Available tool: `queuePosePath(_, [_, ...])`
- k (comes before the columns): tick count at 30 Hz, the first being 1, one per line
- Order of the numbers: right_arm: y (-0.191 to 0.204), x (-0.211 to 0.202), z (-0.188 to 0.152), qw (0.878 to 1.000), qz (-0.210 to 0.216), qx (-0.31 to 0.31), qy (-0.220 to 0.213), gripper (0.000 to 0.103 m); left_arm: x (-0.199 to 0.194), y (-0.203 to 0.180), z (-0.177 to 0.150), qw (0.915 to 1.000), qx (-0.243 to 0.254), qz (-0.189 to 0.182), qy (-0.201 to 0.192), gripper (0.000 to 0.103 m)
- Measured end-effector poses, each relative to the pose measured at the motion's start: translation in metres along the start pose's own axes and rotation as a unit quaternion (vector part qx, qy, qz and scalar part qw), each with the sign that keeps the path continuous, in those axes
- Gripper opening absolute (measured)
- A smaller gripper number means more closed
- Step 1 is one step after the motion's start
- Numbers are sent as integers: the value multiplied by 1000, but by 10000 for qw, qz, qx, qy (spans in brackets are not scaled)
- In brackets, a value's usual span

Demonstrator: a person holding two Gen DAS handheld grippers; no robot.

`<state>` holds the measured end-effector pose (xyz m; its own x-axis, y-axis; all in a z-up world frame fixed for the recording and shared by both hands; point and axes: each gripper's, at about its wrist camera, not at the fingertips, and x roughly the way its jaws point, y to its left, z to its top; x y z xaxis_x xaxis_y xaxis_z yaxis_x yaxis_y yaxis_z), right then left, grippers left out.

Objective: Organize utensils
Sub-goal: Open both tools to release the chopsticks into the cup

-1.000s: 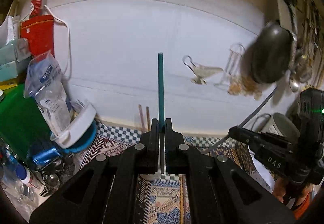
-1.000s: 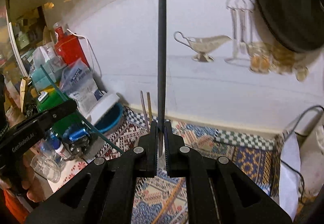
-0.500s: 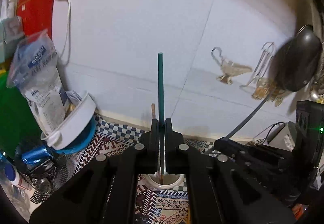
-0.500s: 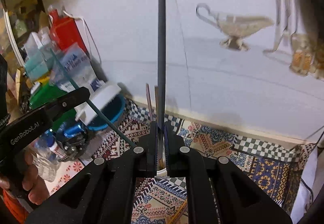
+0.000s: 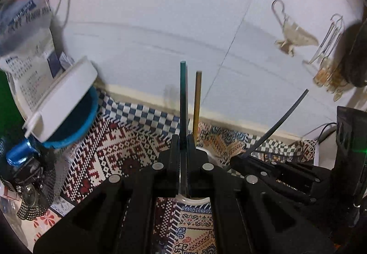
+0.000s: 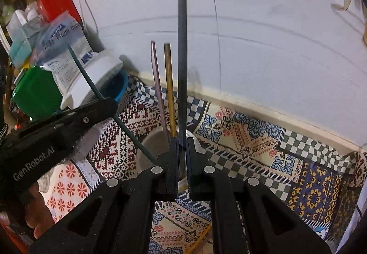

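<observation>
Patterned cloth carries a white cup holding two sticks. Right gripper clamps a dark chopstick, left gripper a teal chopstick, both above it. Light, stiff, slippery rods: best pinched low.

We see open patterned worktop to the right of the cup. On its left, a tilted white tub and green container crowd close; two upright sticks occupy the cup.
</observation>
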<state>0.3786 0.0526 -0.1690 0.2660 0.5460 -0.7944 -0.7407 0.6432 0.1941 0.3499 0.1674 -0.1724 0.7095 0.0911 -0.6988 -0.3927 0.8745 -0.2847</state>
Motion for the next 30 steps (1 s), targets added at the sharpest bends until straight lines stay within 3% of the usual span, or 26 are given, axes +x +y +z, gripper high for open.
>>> queuePosePath(9, [-1, 7, 0, 9998, -95, 6, 194, 7, 7, 1, -2, 9997, -7, 105, 202, 3])
queuePosePath(13, [-2, -1, 0, 9998, -85, 48, 185, 20, -3, 0, -1, 9997, 37, 117, 198, 5])
queuePosePath(17, [1, -18, -1, 9999, -162, -14, -15, 30, -16, -4, 1, 9997, 122, 186, 79, 12])
queuePosePath(30, [6, -109, -11, 9948, -374, -86, -948, 33, -92, -32, -2, 9969, 585, 87, -520, 25])
